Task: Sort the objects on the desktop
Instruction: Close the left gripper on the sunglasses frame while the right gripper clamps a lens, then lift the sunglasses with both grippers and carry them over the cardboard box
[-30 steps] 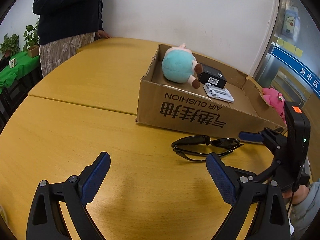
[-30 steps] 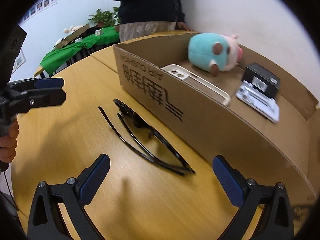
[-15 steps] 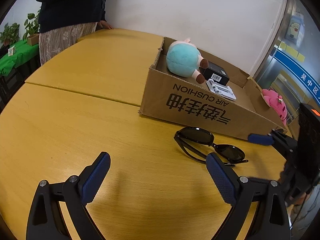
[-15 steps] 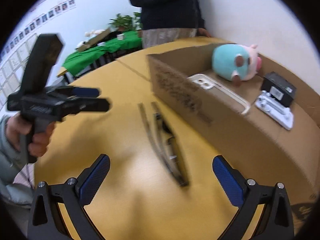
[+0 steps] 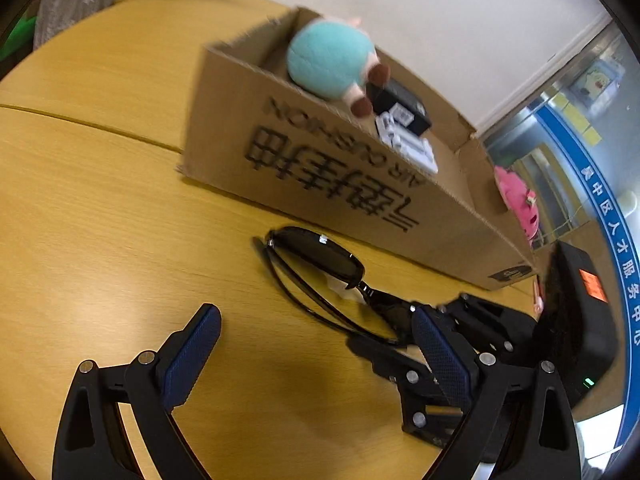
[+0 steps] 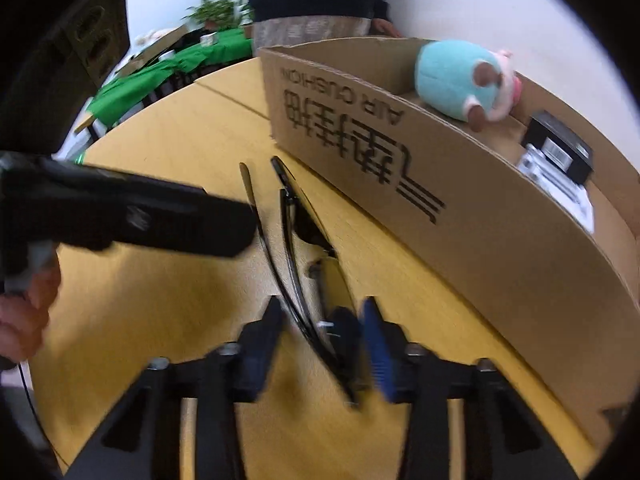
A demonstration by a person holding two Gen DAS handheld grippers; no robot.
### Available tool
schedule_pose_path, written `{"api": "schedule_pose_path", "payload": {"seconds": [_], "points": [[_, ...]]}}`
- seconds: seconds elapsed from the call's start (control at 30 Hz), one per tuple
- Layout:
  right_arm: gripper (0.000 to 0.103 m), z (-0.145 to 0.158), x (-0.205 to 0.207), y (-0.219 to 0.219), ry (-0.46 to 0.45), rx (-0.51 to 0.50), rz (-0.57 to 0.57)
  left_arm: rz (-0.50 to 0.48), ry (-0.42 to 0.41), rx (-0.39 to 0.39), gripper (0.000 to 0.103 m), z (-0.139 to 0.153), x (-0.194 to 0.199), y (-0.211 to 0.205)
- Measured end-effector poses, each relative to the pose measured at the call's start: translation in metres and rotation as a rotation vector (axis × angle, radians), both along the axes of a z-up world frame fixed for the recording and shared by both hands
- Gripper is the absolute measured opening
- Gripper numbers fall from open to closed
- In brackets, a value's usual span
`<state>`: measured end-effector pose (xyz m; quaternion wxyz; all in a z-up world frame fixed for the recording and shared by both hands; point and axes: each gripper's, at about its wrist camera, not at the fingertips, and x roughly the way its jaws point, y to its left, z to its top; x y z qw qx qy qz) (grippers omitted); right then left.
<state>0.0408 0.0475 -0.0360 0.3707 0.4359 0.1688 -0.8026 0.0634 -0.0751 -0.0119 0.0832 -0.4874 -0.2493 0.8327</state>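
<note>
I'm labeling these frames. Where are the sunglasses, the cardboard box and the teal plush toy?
sunglasses (image 5: 320,255), left wrist view, on the dark lens.
cardboard box (image 5: 280,152), left wrist view, on the printed front wall.
teal plush toy (image 6: 448,76), right wrist view, on its teal body.

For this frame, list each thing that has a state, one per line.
sunglasses: folded, lying on the table outside the box.
cardboard box: open-topped.
plush toy: in the box.
right gripper: narrowed around one end of the sunglasses; contact blurred.
left gripper: open, empty.
</note>
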Motion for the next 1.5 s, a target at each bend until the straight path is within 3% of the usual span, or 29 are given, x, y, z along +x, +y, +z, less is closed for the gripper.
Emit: {"api": "schedule_pose_path", "payload": {"seconds": [0.07, 0.3, 0.37, 0.43, 0.5, 0.8, 1.17, 1.5], "points": [[0.032, 0.0, 0.005, 0.006, -0.006, -0.015, -0.036, -0.011, -0.039, -0.007, 0.097, -0.006, -0.008, 0.008], [0.03, -0.002, 0.039, 0.008, 0.047, 0.008, -0.107, -0.048, -0.054, -0.053, 0.094, -0.003, -0.024, 0.034], [0.029, -0.002, 0.049, 0.004, 0.068, 0.026, -0.113, -0.058, -0.059, -0.077, 0.082, -0.002, -0.025, 0.043], [0.027, -0.002, 0.056, 0.0, 0.08, 0.039, -0.119, -0.064, -0.075, -0.088, 0.057, -0.002, -0.028, 0.048], [0.027, -0.002, 0.061, -0.008, 0.096, 0.059, -0.119, -0.061, -0.093, -0.101, 0.039, -0.004, -0.029, 0.048], [0.027, 0.005, 0.066, 0.003, 0.072, 0.005, -0.168, -0.076, -0.072, -0.171, 0.036, 0.009, -0.02, 0.065], [0.027, 0.043, 0.08, 0.034, 0.148, -0.08, -0.244, -0.128, 0.036, -0.228, 0.036, 0.063, -0.007, 0.097], [0.027, 0.088, 0.073, 0.072, 0.233, -0.143, -0.347, -0.212, 0.147, -0.267, 0.036, 0.122, -0.022, 0.145]]}}
